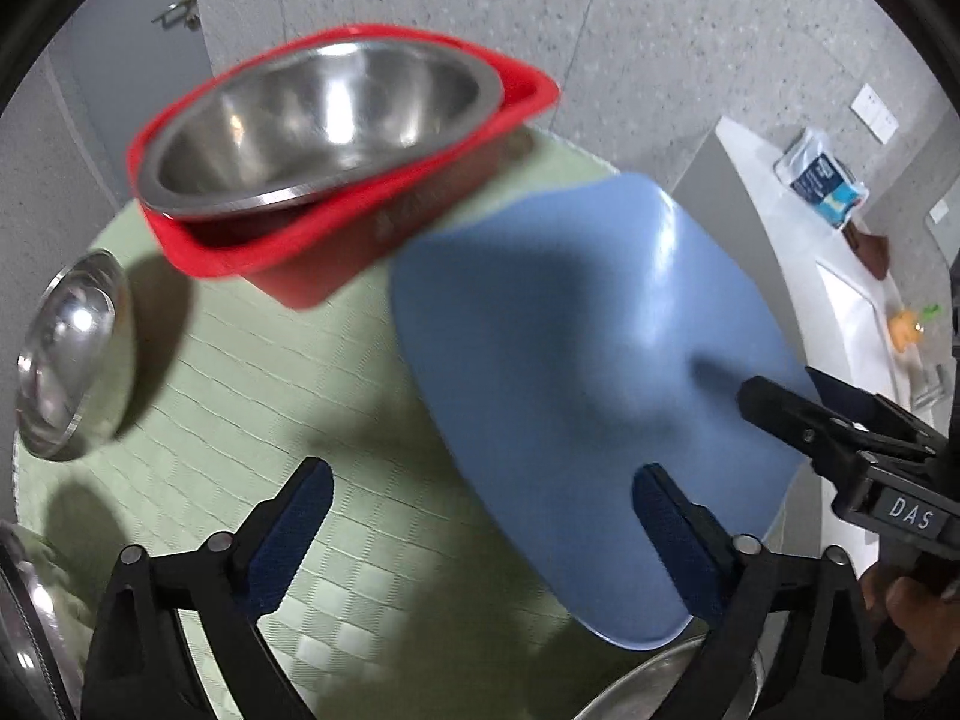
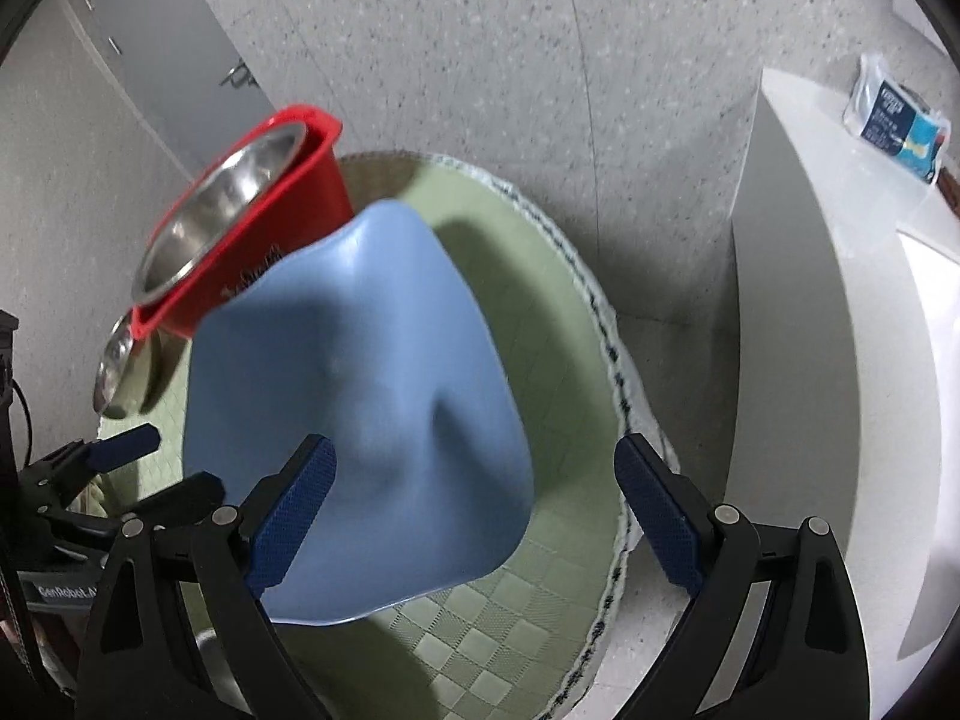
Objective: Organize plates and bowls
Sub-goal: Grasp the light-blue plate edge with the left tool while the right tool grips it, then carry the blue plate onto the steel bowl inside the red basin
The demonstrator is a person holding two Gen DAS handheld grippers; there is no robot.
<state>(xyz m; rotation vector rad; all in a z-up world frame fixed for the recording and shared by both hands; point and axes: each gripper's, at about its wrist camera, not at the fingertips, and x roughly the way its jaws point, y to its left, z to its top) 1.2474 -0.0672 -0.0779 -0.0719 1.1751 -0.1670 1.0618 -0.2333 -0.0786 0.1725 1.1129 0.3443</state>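
Green checkered mat; blue-white packet on white counter.

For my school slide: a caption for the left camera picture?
Open left gripper beside a blue plate, steel bowl in red tub.

The blue plate looks like smooth plastic with a soft shine. Behind it, the red tub is matt plastic and holds a glossy steel bowl. Under the plate, the green mat is checkered woven cloth.
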